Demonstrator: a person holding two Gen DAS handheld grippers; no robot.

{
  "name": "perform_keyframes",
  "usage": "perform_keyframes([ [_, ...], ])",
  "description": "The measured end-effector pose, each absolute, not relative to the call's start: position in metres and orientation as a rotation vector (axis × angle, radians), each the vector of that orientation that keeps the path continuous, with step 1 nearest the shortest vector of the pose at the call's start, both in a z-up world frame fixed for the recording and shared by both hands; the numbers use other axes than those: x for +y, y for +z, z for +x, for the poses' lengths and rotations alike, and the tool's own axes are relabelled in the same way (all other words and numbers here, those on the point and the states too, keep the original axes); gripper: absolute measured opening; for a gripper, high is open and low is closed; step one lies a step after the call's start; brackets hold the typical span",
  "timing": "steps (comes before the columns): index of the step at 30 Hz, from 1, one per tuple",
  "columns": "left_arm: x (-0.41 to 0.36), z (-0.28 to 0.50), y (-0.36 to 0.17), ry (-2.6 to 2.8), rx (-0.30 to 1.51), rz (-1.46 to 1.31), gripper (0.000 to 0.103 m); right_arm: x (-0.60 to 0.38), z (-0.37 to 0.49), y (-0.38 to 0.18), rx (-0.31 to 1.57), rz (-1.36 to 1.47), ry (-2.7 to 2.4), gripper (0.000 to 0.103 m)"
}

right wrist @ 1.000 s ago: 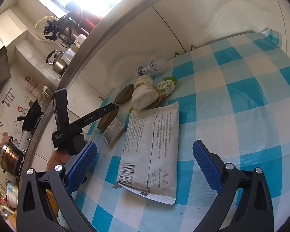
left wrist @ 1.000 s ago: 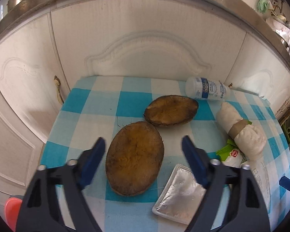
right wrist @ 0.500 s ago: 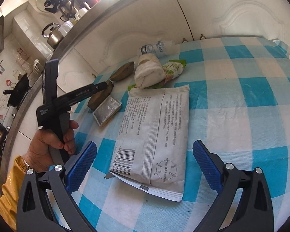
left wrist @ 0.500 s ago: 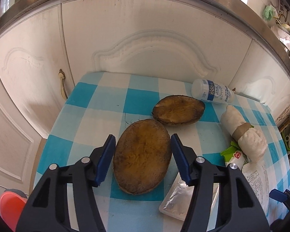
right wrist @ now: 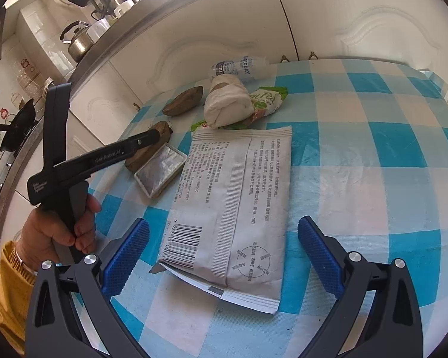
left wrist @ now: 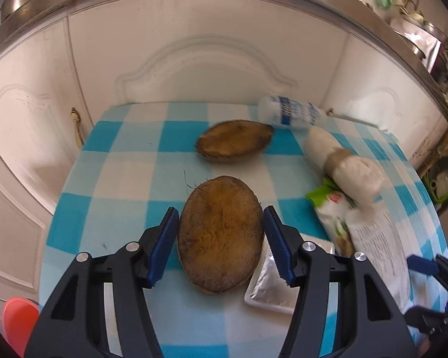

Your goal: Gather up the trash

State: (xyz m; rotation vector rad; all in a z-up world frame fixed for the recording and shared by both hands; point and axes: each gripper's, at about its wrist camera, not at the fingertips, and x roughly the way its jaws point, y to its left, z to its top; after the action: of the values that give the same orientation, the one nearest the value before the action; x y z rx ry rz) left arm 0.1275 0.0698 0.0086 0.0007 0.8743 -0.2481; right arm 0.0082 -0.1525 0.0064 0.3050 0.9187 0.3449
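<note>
Left fingers: the left gripper [left wrist: 221, 246] has its blue ribbed fingers [left wrist: 164, 246] pressed on both long sides of the near brown oval husk half [left wrist: 221, 235], gripping it; the husk lies flat on the bench [left wrist: 125, 173], covered in blue-and-white checked cloth.
Right fingers: the right gripper [right wrist: 224, 256] stands wide open, its fingers either side of the near end of the flat grey printed packet [right wrist: 233, 200], pads clear of it.
Beyond the left fingers: a second brown husk half [left wrist: 234, 143], apart from the held one; past it a white plastic bottle with a blue label [left wrist: 292, 112] lying at the bench's far edge against the white cabinet doors [left wrist: 206, 59].
Right of the left fingers: a silver foil tray [left wrist: 268, 286] just beside the husk, partly under the right finger; farther right a white paper roll with a brown band [left wrist: 340, 161] resting on a green-and-white wrapper [left wrist: 331, 200].
Open room: bare cloth left of the left fingers out to the bench's left edge; bare cloth right of the right fingers.
Change, left: a second ago the fingers stood wide of the husk; they have closed onto it and sit farther forward along it.
Change, right: the packet now lies more squarely between the fingers.
</note>
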Motion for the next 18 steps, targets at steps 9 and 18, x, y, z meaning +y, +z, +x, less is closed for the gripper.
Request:
perform_keyframes([
  [9, 0.036, 0.084, 0.011, -0.379, 0.894, 0.051, 0.059, -0.147, 0.007, 0.006, 0.92, 0.231, 0.315, 0.098],
  [18, 0.016, 0.06, 0.004, -0.408, 0.919, 0.119, 0.071, -0.148, 0.007, 0.004, 0.925, 0.201, 0.283, 0.098],
])
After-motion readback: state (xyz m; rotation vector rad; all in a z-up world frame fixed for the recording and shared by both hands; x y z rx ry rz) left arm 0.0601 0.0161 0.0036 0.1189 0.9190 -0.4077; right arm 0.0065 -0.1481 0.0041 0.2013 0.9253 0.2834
